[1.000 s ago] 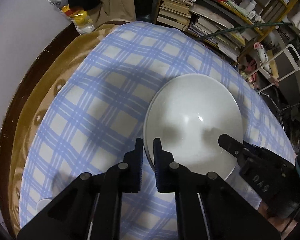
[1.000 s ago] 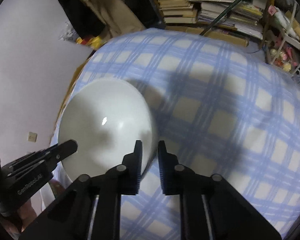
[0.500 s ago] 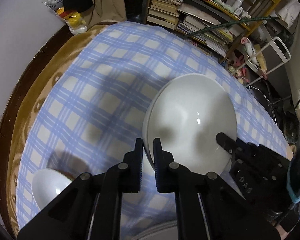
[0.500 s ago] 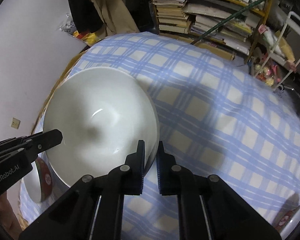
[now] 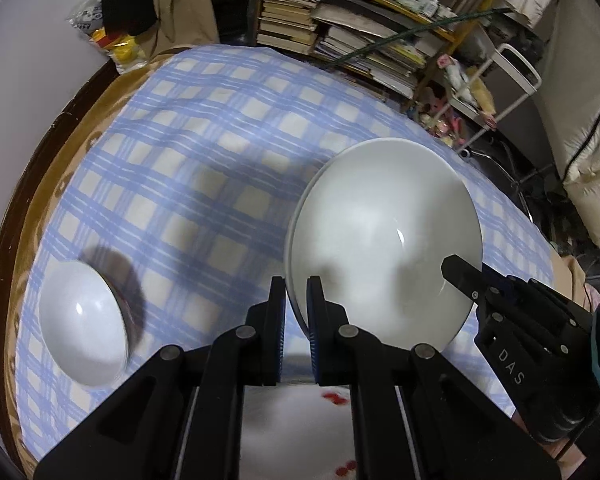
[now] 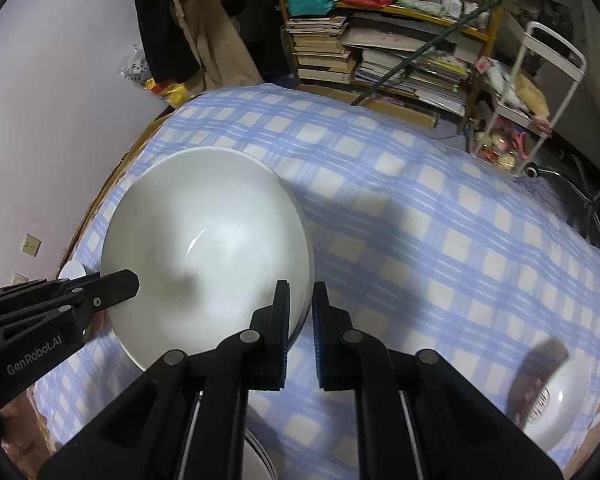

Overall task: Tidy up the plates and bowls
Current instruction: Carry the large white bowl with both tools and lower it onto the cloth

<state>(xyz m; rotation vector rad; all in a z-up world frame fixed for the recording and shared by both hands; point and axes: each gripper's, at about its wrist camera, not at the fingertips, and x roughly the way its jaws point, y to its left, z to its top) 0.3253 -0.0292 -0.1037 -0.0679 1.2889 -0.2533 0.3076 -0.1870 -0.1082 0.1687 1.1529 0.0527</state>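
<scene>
A large white bowl (image 5: 384, 240) hangs above the blue-checked tablecloth (image 5: 188, 168), held from both sides. My left gripper (image 5: 296, 304) is shut on its left rim. In the right wrist view the same bowl (image 6: 208, 240) fills the left half, and my right gripper (image 6: 300, 304) is shut on its right rim. Each view shows the other gripper at the far rim: the right gripper (image 5: 460, 276) and the left gripper (image 6: 116, 284). A smaller white bowl (image 5: 80, 328) sits on the cloth at the lower left.
A white plate with red marks (image 5: 300, 420) lies under my left gripper. A patterned white bowl (image 6: 552, 400) sits at the table's lower right. Crowded bookshelves (image 6: 380, 52) and a white cart (image 6: 540, 80) stand behind the table, and a wall (image 6: 40, 100) is on the left.
Both grippers have risen and drawn back with the large bowl between them. The smaller white bowl, the red-marked plate and the patterned bowl have come into view.
</scene>
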